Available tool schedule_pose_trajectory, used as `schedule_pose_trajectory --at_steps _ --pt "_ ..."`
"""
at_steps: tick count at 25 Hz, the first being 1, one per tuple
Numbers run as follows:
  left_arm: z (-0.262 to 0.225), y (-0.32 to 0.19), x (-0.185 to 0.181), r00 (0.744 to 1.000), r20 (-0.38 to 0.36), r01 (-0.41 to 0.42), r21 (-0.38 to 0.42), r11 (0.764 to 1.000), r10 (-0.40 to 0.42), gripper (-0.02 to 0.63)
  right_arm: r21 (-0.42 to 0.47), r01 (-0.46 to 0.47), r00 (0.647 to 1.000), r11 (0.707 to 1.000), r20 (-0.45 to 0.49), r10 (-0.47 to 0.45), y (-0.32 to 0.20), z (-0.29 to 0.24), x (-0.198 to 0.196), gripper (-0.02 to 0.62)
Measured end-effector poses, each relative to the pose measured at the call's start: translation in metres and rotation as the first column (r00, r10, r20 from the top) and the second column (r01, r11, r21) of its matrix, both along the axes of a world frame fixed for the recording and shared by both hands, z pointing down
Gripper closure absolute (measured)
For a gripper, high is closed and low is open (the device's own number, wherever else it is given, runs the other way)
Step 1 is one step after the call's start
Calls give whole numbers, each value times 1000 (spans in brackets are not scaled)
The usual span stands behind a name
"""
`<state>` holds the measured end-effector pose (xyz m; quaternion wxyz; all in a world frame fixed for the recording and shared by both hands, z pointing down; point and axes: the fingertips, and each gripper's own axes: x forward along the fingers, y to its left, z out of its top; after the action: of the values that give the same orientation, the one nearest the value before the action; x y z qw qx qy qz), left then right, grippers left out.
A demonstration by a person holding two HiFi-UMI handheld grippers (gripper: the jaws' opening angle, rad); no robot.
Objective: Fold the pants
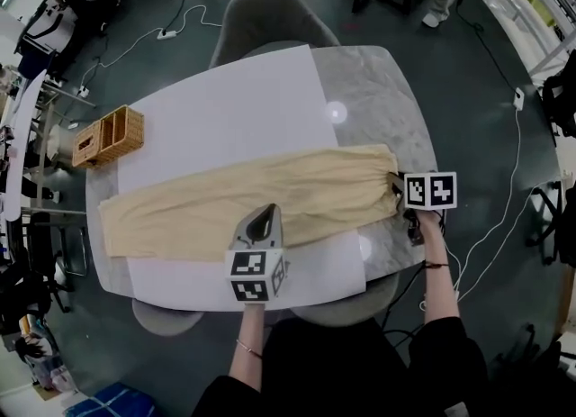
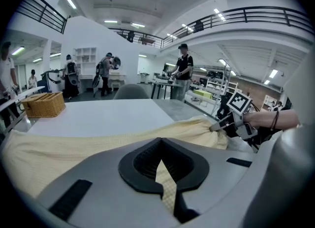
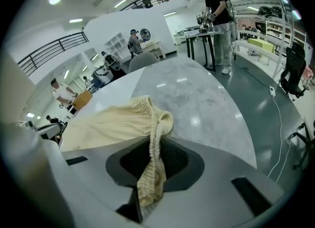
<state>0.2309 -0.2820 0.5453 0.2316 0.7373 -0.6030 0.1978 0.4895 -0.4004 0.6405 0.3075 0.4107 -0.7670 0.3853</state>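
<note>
Head view: pants (image 1: 252, 194), pale yellow, lie stretched out flat across the worktop (image 1: 382, 91) from left to right. Most of their length rests on a white sheet (image 1: 225, 109) that covers the left and middle of the worktop. The gathered waistband (image 1: 382, 167) is at the right end, on the bare marbled surface. The leg ends reach close to the worktop's left edge.

Left gripper (image 1: 264, 215): set at the near edge of the pants, about halfway along their length. In the left gripper view a narrow strip of yellow fabric runs up between the jaws, and the jaws are closed tight on it. The rest of the cloth spreads out flat beyond them.

Right gripper (image 1: 401, 186): at the right end of the pants, on the waistband corner nearest the person. In the right gripper view the ribbed elastic is bunched and drawn down between the jaws, which are clamped on it. A fold of the waistband stands up slightly off the worktop just ahead of the jaws.

The two grippers are well apart, both on the near long edge of the garment.

Wicker basket (image 1: 110, 136): on the far left of the worktop at the sheet's edge, clear of the pants and touching no cloth.

A grey chair (image 1: 270, 14) stands at the far side of the worktop.
</note>
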Motion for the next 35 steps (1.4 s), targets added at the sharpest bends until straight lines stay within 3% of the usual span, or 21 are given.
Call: schedule_pose_trajectory --at_steps 9,18,31,35 --pt "-20 24 -28 998 31 56 39 998 -57 598 38 -34 998 999 56 32 2 -36 0 549" --pt "-40 52 -79 998 42 48 84 995 -51 598 -13 -19 975 1000 220 22 22 -96 -54 549" --pt "-53 97 -161 1000 6 23 107 994 -24 598 98 -24 986 995 167 7 63 -153 -145 549" --pt "-60 104 -170 1000 0 24 113 993 -24 598 130 -17 986 991 169 -5 69 -172 -159 549"
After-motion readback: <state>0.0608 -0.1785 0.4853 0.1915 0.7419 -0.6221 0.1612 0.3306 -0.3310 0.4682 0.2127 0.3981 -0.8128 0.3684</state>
